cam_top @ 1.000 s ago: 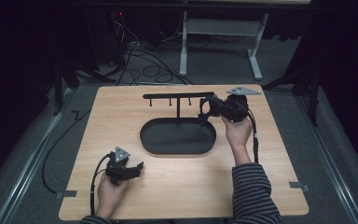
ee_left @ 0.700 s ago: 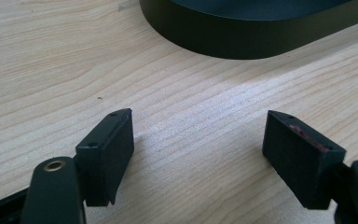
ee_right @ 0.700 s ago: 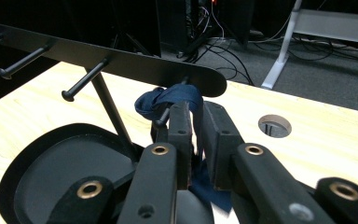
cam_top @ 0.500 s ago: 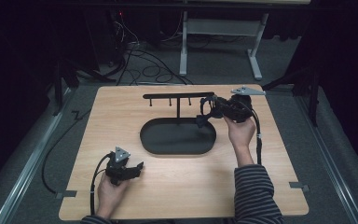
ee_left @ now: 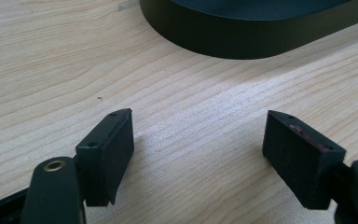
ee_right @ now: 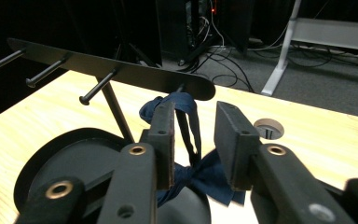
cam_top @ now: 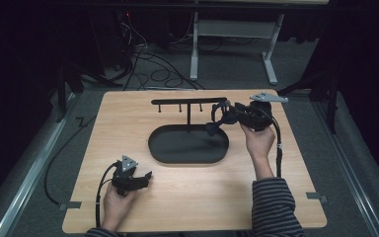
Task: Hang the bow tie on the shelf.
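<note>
R tongs (ee_right: pixel 193 140) at the rack's (cam_top: pixel 190 101) right end, jaws part open and just been opening; navy bow tie (ee_right: pixel 186 140) hangs off the end peg, strap between the pads, not pinched. L tongs (ee_left: pixel 200 154) wide, nothing inside, low on the table (cam_top: pixel 128 118) near the black oval base (cam_top: pixel 187 145).

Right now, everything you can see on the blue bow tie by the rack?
The bow tie is dark navy cloth with a thin strap of the same colour. Its strap loop hangs over the last peg at the end of the black hanger rack, and the bow droops below, above the rack's oval base. It sits between the right gripper's jaws, which have just been opening; the pads look slightly apart from it.
</note>
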